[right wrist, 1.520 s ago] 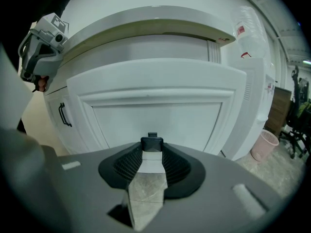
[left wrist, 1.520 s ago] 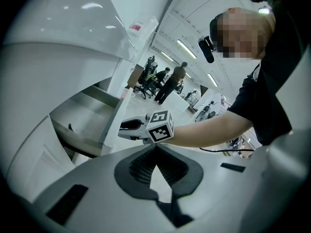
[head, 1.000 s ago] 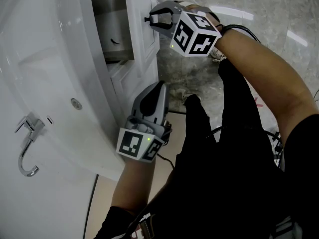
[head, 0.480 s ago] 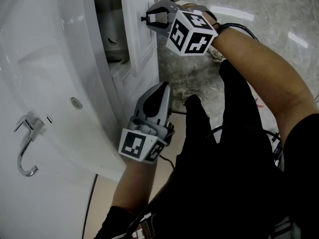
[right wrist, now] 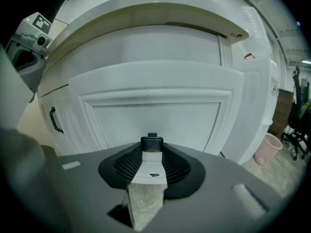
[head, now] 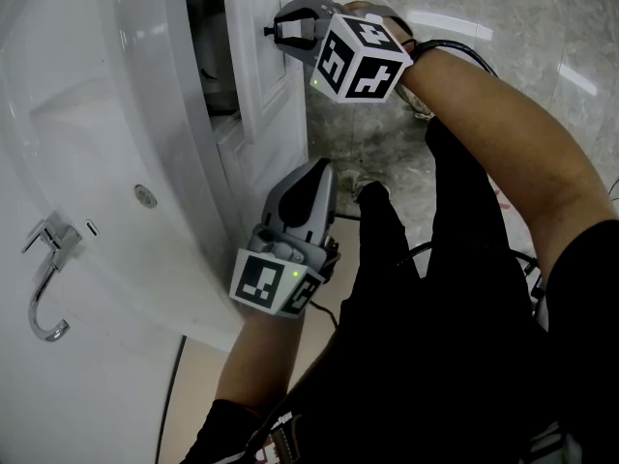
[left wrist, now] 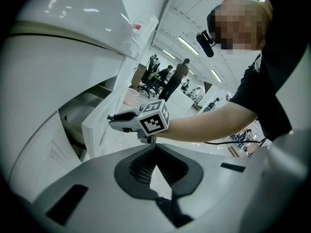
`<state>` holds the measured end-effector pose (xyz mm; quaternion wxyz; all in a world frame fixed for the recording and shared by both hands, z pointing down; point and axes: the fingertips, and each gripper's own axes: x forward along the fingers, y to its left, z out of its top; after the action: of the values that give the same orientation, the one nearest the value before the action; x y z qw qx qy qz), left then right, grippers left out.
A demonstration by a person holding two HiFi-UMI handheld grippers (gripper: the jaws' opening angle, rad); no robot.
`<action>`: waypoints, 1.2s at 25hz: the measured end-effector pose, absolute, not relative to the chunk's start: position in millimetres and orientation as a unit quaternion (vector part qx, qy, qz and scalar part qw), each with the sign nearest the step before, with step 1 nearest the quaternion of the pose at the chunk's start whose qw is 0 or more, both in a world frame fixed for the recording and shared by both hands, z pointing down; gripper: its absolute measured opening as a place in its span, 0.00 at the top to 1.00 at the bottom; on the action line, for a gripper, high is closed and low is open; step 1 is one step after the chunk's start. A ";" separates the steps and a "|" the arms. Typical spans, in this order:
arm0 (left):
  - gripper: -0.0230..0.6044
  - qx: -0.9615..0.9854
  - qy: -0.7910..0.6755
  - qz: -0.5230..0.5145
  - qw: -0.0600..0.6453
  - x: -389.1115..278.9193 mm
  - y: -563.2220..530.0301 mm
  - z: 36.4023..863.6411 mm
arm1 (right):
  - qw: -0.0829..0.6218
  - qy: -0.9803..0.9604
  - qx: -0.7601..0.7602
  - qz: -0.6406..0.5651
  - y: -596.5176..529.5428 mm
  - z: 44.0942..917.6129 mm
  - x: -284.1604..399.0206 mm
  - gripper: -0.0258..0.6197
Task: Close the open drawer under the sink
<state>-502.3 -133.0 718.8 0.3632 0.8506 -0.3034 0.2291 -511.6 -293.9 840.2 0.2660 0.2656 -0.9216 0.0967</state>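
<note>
Right gripper (head: 275,29) is at the drawer (head: 266,75) under the sink (head: 87,114), its jaws clamped on the black handle (right wrist: 152,141) in the middle of the white front panel. Drawer is only part open; I can see a dark gap beside the front. Left gripper (head: 315,169) hangs lower down by the cabinet, jaws together, nothing between them.
</note>
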 end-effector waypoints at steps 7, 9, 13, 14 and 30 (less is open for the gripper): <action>0.98 0.852 -0.304 0.218 0.366 -505.0 -134.1 715.5 | 0.267 -0.923 0.262 0.094 -302.5 841.2 -523.9 0.77; 0.98 0.852 -0.306 0.212 0.368 -507.8 -136.9 713.7 | 0.268 -0.923 0.261 0.094 -306.0 840.8 -530.0 0.77; 0.98 0.852 -0.308 0.212 0.368 -514.2 -137.0 713.8 | 0.268 -0.923 0.260 0.093 -310.3 840.9 -538.5 0.77; 0.98 0.852 -0.308 0.211 0.367 -514.8 -136.9 713.8 | 0.268 -0.923 0.260 0.093 -311.2 841.0 -539.9 0.77; 0.98 0.850 -0.313 0.197 0.375 -521.8 -138.2 712.1 | 0.269 -0.924 0.257 0.091 -327.1 841.0 -562.4 0.77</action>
<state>-521.8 -138.2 712.1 0.3754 0.8500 -0.3126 0.1971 -562.4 -327.1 841.0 0.2694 0.2569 -0.9236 0.0912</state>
